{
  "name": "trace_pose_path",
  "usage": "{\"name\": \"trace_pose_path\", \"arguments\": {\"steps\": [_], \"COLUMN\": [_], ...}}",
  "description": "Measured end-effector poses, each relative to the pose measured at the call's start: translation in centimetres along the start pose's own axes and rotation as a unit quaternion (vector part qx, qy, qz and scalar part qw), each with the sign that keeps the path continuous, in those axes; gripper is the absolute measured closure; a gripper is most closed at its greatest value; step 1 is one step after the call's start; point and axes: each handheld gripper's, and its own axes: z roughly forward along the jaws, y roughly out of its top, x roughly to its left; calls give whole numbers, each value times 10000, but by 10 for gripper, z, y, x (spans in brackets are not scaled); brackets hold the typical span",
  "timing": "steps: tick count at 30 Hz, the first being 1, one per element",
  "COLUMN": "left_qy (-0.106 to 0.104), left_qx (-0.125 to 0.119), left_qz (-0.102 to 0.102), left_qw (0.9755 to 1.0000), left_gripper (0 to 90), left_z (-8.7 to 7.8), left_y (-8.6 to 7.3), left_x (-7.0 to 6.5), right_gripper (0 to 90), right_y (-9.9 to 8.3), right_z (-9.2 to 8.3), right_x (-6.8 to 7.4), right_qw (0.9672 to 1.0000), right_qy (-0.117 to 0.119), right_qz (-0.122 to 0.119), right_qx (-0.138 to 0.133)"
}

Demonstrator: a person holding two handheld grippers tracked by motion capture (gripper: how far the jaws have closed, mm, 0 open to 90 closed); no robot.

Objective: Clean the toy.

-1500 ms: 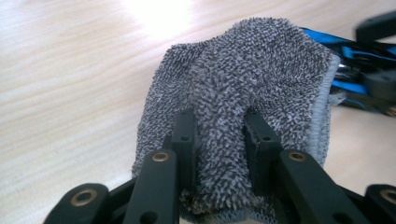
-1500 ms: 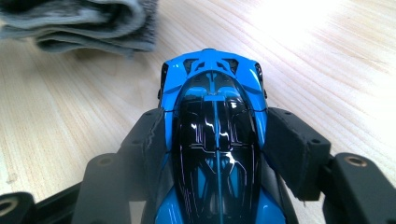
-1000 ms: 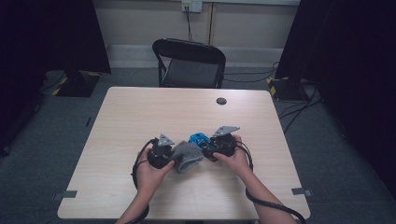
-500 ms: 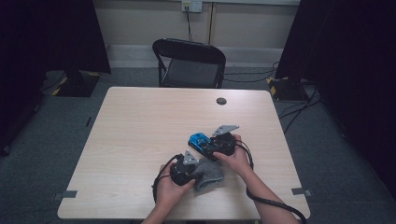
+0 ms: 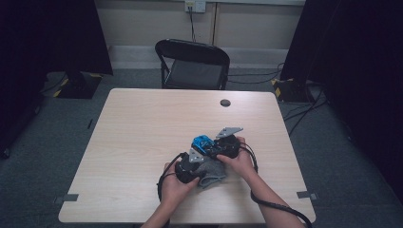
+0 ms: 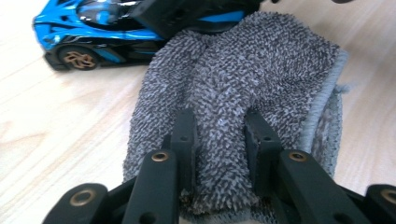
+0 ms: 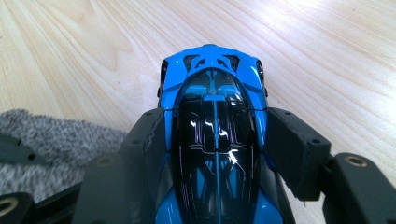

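Observation:
A blue and black toy car [image 5: 201,142] rests on the wooden table [image 5: 142,128], and my right gripper [image 5: 211,148] is shut on its sides. In the right gripper view the black jaws clamp the car [image 7: 215,93] from behind, its nose pointing away. My left gripper [image 5: 198,170] is shut on a bunched grey terry cloth [image 5: 215,173] just in front of the car, toward the person. In the left gripper view the pads pinch a fold of the cloth [image 6: 252,70], which lies against the car [image 6: 88,32] at the top left.
A black folding chair [image 5: 192,64] stands beyond the far edge of the table. A small dark round cap [image 5: 225,102] sits near that edge. Cables trail from both grippers over the near edge. The floor around is grey carpet.
My left gripper has carried the cloth from the car's left side to the right and toward the near edge, ending below the car. The right gripper and the car have stayed put.

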Motion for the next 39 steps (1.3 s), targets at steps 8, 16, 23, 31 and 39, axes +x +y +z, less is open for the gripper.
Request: {"name": "trace_pose_path", "arguments": {"steps": [8, 16, 23, 31, 39], "left_qy": [218, 363, 384, 484, 591], "left_qx": [49, 102, 91, 181, 144], "left_qz": [-24, -156, -250, -274, -479], "left_qw": [9997, 9992, 9989, 9983, 9970], "left_gripper": [694, 692, 691, 692, 694], "left_z": [-2, -6, -3, -4, -6], "left_y": [0, 1, 3, 7, 11], "left_x": [5, 19, 23, 36, 52], "right_gripper": [393, 393, 393, 393, 393], "right_y": [-1, -1, -3, -3, -3], "right_z": [0, 0, -1, -1, -1], "right_x": [0, -1, 0, 0, -1], "right_qw": [10000, 10000, 10000, 10000, 10000], "right_qy": [-9, 18, 13, 17, 29], "right_qz": [-11, -21, -5, 2, -6], "right_qx": [-25, -24, -91, -91, -74]}}
